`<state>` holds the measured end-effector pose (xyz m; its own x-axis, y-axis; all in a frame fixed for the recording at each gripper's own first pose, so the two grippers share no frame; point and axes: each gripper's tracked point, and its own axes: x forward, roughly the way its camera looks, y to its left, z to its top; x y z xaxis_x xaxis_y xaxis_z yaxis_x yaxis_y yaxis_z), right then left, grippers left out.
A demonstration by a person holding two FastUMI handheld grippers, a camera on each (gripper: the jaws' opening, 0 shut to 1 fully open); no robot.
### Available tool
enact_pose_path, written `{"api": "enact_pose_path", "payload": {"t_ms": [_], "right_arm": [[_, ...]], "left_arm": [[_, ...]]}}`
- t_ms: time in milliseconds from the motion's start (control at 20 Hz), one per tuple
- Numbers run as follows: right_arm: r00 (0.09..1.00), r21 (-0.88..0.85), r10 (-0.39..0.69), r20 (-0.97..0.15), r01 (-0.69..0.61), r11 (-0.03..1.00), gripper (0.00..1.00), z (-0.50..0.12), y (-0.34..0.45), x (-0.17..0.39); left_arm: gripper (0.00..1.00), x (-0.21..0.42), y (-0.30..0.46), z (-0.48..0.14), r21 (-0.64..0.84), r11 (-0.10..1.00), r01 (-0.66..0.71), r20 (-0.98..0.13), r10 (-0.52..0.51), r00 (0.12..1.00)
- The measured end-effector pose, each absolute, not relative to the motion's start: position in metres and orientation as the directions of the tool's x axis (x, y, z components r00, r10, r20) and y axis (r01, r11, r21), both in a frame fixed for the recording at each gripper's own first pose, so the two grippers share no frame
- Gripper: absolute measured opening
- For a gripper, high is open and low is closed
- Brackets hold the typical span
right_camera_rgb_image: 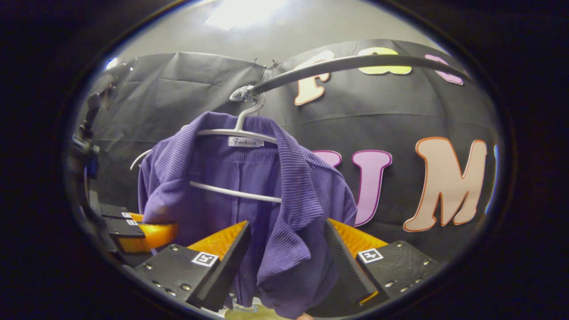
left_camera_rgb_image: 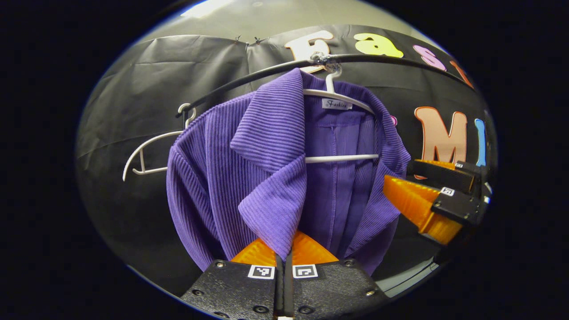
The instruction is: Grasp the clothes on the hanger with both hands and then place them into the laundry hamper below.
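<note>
A purple ribbed jacket [left_camera_rgb_image: 266, 155] hangs on a white hanger [left_camera_rgb_image: 340, 95] from a black rail [left_camera_rgb_image: 249, 80]. In the left gripper view my left gripper [left_camera_rgb_image: 284, 244] is shut on the tip of the jacket's lapel, and the cloth runs down between its fingers. In the right gripper view the same jacket [right_camera_rgb_image: 249, 186] hangs close ahead. My right gripper [right_camera_rgb_image: 286, 224] is open there, with the jacket's other front edge hanging between its spread fingers. The right gripper [left_camera_rgb_image: 398, 174] also appears beside the jacket's right edge in the left gripper view. The left gripper [right_camera_rgb_image: 164, 232] shows at the jacket's left edge.
An empty white hanger [left_camera_rgb_image: 146, 155] hangs on the rail to the left of the jacket. The rail [right_camera_rgb_image: 355, 64] arcs overhead in front of the black cloth wall [left_camera_rgb_image: 133, 111]. A lamp glows on the ceiling [right_camera_rgb_image: 244, 11].
</note>
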<state>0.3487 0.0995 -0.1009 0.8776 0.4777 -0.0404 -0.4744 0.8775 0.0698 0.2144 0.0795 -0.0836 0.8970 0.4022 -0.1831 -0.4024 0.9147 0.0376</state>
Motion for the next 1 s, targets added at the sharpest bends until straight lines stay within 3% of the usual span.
{"api": "enact_pose_path", "payload": {"t_ms": [150, 200, 250, 300, 450, 500, 650, 750, 800, 900, 1000], "right_arm": [[0.877, 0.087, 0.474, -0.074, -0.468, 0.880, 0.98, -0.112, 0.102, 0.352], [0.879, 0.095, 0.470, -0.081, -0.462, 0.882, 0.94, -0.115, 0.104, 0.353], [0.880, 0.104, 0.468, -0.088, -0.459, 0.882, 0.99, -0.118, 0.106, 0.354], [0.880, 0.112, 0.466, -0.094, -0.455, 0.883, 0.94, -0.120, 0.109, 0.354], [0.885, 0.116, 0.454, -0.105, -0.442, 0.889, 0.94, -0.123, 0.116, 0.360], [0.887, 0.114, 0.450, -0.105, -0.439, 0.891, 0.99, -0.123, 0.118, 0.362], [0.891, 0.111, 0.439, -0.112, -0.428, 0.897, 0.99, -0.127, 0.124, 0.370], [0.894, 0.101, 0.432, -0.121, -0.421, 0.901, 0.91, -0.131, 0.126, 0.375], [0.895, 0.094, 0.427, -0.126, -0.418, 0.903, 0.82, -0.133, 0.127, 0.376], [0.896, 0.082, 0.420, -0.142, -0.413, 0.907, 0.80, -0.138, 0.128, 0.379], [0.903, 0.072, 0.403, -0.150, -0.396, 0.915, 0.56, -0.140, 0.125, 0.382]], "left_arm": [[0.01, 0.203, 0.090, -0.060, 0.046, 0.896, -0.441, -0.133, 0.443, 0.887], [0.00, 0.199, 0.094, -0.052, 0.035, 0.891, -0.453, -0.122, 0.454, 0.883], [0.00, 0.193, 0.097, -0.043, 0.024, 0.883, -0.468, -0.106, 0.468, 0.877], [0.00, 0.189, 0.102, -0.036, 0.021, 0.875, -0.485, -0.093, 0.484, 0.870], [0.02, 0.173, 0.121, -0.015, 0.028, 0.840, -0.543, -0.053, 0.543, 0.838], [0.02, 0.168, 0.127, -0.008, 0.027, 0.828, -0.560, -0.040, 0.561, 0.827], [0.00, 0.154, 0.145, 0.011, 0.036, 0.793, -0.609, -0.003, 0.609, 0.793], [0.00, 0.146, 0.154, 0.025, 0.055, 0.770, -0.636, 0.032, 0.635, 0.772], [0.02, 0.144, 0.158, 0.033, 0.063, 0.760, -0.646, 0.048, 0.645, 0.763], [0.02, 0.140, 0.164, 0.044, 0.079, 0.746, -0.662, 0.071, 0.658, 0.750], [0.02, 0.138, 0.170, 0.055, 0.088, 0.731, -0.677, 0.094, 0.671, 0.736]]}}
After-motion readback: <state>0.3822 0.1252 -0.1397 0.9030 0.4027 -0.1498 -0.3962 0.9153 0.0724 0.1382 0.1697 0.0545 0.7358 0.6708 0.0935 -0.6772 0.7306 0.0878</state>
